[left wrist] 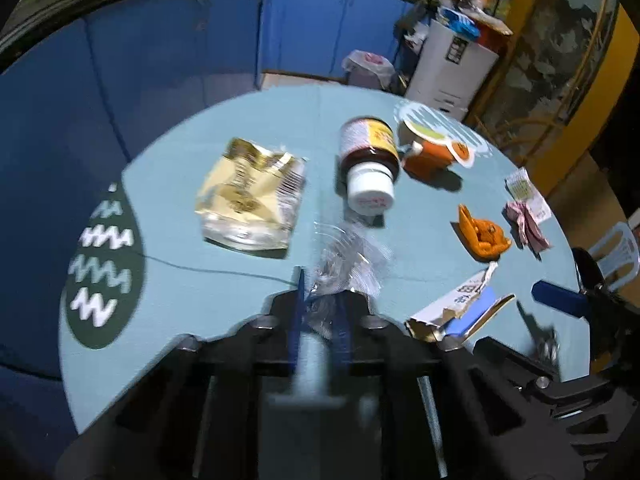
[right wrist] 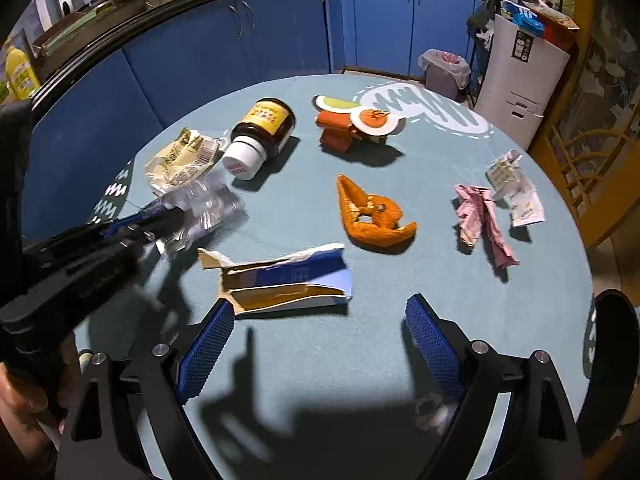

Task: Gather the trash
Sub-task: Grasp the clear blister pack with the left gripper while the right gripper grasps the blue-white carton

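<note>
Left tongs (left wrist: pixel 320 304) pinching clear wrapper (left wrist: pixel 348 260), lengthwise ahead.

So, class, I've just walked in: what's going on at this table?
A person is clearing trash off a round blue table with two handheld grippers. The left gripper is shut on a crumpled clear plastic wrapper. The right gripper is open and empty, just short of a torn blue-and-white carton. Lying loose on the table are a snack bag, a tipped brown bottle, orange peel, an orange cup and crumpled papers. A lined bin stands beyond the table.
</note>
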The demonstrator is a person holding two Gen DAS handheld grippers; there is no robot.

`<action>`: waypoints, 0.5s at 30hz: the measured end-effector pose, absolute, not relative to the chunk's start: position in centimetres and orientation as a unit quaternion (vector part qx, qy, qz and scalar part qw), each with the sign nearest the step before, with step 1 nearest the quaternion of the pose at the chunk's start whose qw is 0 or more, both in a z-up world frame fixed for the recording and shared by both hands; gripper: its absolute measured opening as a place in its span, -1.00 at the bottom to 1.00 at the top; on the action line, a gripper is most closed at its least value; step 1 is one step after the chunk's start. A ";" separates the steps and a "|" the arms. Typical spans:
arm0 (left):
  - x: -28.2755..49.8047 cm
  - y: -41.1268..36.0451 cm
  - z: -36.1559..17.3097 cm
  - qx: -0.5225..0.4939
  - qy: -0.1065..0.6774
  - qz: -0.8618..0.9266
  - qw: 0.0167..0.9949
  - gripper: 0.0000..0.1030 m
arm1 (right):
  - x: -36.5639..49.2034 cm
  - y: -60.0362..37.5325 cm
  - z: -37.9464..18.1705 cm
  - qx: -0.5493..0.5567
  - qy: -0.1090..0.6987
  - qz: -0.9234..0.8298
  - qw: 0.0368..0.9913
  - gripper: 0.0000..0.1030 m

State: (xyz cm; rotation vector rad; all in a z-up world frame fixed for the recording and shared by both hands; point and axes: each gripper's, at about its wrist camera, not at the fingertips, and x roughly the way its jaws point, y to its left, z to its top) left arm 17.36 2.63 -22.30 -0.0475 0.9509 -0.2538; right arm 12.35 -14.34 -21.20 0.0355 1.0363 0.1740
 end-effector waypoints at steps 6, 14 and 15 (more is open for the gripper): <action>16.9 4.6 -21.4 -0.039 0.443 -0.091 0.891 -0.83 | 13.0 -13.3 -21.6 0.024 0.497 0.090 0.863 0.66; 16.6 5.8 -21.7 -0.051 0.447 -0.088 0.889 -0.83 | 14.5 -11.9 -22.7 0.015 0.510 0.093 0.855 0.64; 16.5 5.8 -21.7 -0.052 0.447 -0.090 0.888 -0.83 | 14.4 -11.8 -22.7 0.011 0.509 0.091 0.856 0.45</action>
